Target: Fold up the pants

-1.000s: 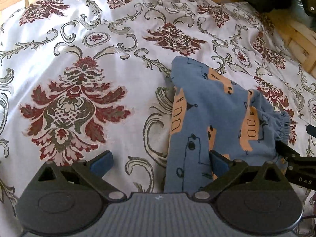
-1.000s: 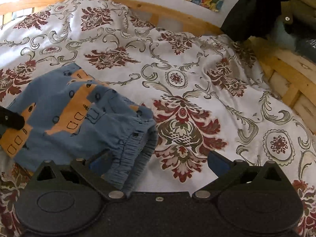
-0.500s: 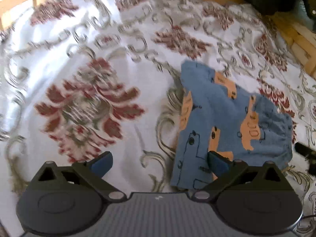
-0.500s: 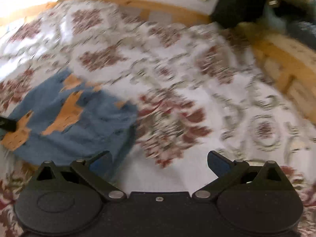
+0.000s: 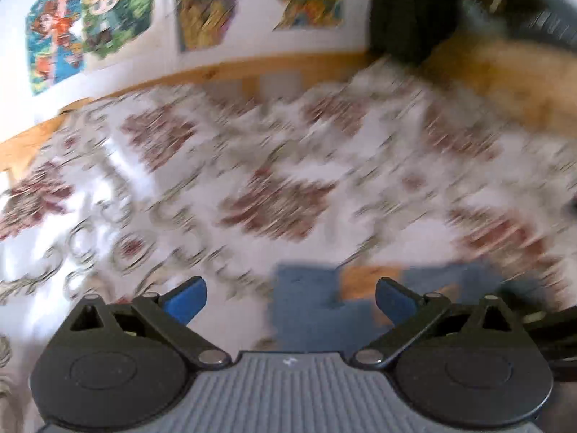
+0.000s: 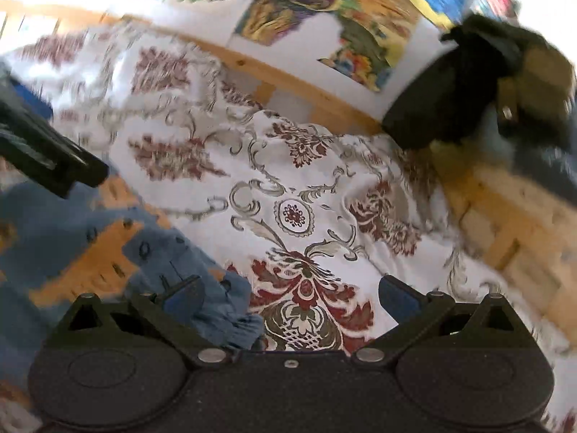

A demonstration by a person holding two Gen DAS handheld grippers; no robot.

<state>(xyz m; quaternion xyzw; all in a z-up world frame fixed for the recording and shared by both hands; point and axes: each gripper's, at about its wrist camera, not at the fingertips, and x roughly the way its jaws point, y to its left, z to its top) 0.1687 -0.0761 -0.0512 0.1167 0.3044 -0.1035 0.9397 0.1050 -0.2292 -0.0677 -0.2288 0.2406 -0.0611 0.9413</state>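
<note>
Small blue pants with orange vehicle prints lie folded on the patterned bedspread. In the right wrist view they fill the lower left, their elastic waistband next to my left fingertip. My right gripper is open and holds nothing. The left wrist view is heavily blurred; there the pants sit low, between and just beyond the fingers. My left gripper is open and empty. Part of the left gripper shows as a dark bar at the left edge of the right wrist view.
A wooden bed frame runs along the far side and the right of the bed. Colourful posters hang on the white wall behind. Dark clothing hangs at the upper right.
Both grippers have tilted upward and pulled back from the pants, so the wall and posters now show. The pants lie released on the bed. Both views are blurred by motion.
</note>
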